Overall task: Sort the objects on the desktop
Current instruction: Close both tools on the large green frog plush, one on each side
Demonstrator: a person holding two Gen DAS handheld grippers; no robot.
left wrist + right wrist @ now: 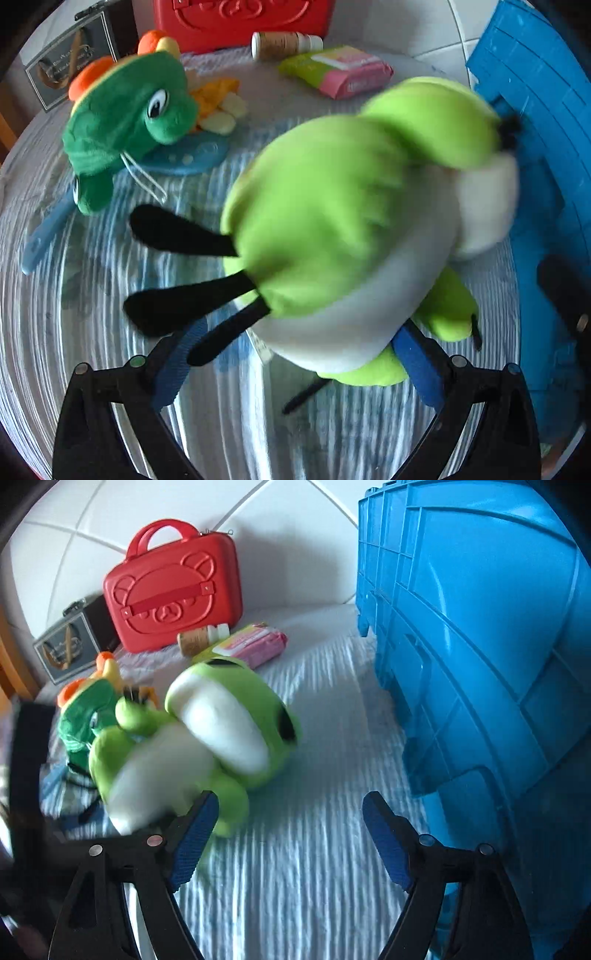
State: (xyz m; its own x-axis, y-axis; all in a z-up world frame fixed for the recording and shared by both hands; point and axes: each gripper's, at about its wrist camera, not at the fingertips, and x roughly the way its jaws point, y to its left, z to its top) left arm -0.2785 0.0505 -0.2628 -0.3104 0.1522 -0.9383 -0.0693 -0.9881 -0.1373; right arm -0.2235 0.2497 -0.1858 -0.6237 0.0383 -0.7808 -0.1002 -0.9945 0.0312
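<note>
A light green and white plush frog [332,221] with black legs fills the left wrist view, blurred. My left gripper [301,328] is shut on its white belly, a blue pad on each side. In the right wrist view the same plush frog [221,716] sits to the left of my right gripper [291,801], which stands open with only striped cloth between its fingers; its left pad [192,842] is close beside the plush. A darker green plush frog [125,110] with orange parts lies at the back left. A blue plastic crate [480,646] stands on the right.
A red bear-faced case [173,587] and a dark framed box [70,646] stand by the tiled wall. A small bottle [280,44] and a pink-green wipes pack [340,70] lie before them. A blue flat piece [192,155] and yellow-white bits [218,103] lie by the darker frog.
</note>
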